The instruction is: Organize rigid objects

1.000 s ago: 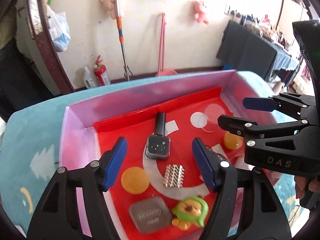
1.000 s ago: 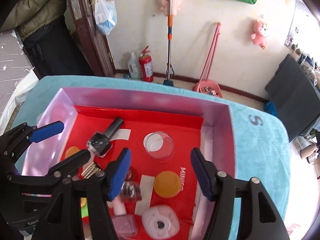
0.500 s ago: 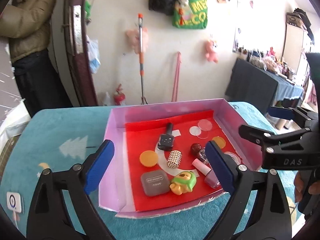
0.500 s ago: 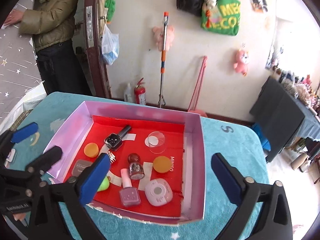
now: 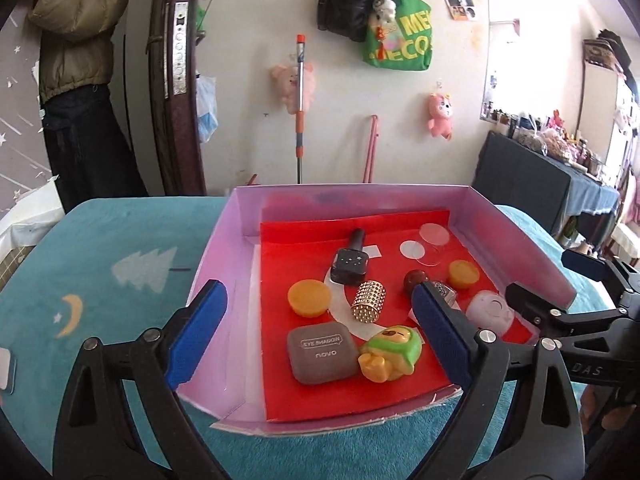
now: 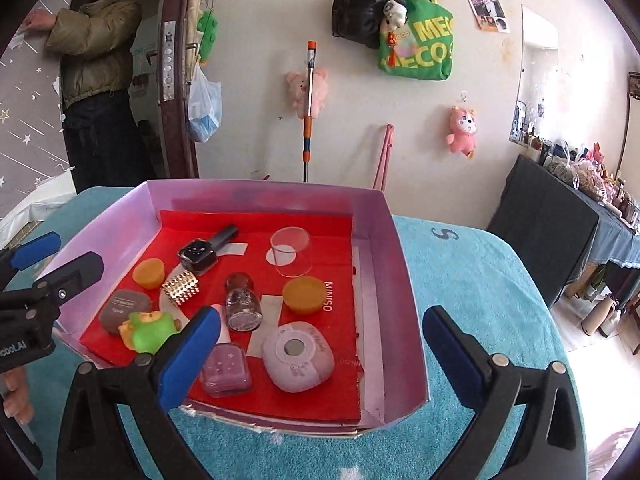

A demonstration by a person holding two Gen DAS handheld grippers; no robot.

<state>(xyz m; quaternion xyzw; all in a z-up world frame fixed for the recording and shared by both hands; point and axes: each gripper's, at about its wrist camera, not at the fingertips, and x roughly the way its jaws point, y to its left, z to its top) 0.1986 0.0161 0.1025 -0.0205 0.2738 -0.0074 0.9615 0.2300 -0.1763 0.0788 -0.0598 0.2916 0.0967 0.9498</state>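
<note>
Left wrist view is showing my left claw (image 5: 318,338) gaping wide and holding nothing, pulled well back from the tray (image 5: 224,292); a second ago it was down among the things, its blue pads straddling the black nail polish bottle (image 5: 350,262). Now its left pad (image 5: 198,338) is hanging over the tray's near-left wall and its right pad is covering part of the glitter bottle (image 5: 438,290). Going left to right on the red liner, I am seeing the grey eyeshadow case (image 5: 322,354) near, the orange lid (image 5: 309,299) behind it, the studded gold cylinder (image 5: 369,301), the green and yellow duck toy (image 5: 390,354), then a second orange lid (image 5: 463,274) and the clear cup (image 5: 430,242) farther right. All are lying inside the tray on the teal cloth (image 5: 120,272). From the right wrist, my right claw (image 6: 322,358) is also spread wide and empty, raised back over the tray's near edge, where earlier it was low by the clear cup. A pink square bottle (image 6: 226,368) and a pale pink case (image 6: 298,356) are lying between its pads.
</note>
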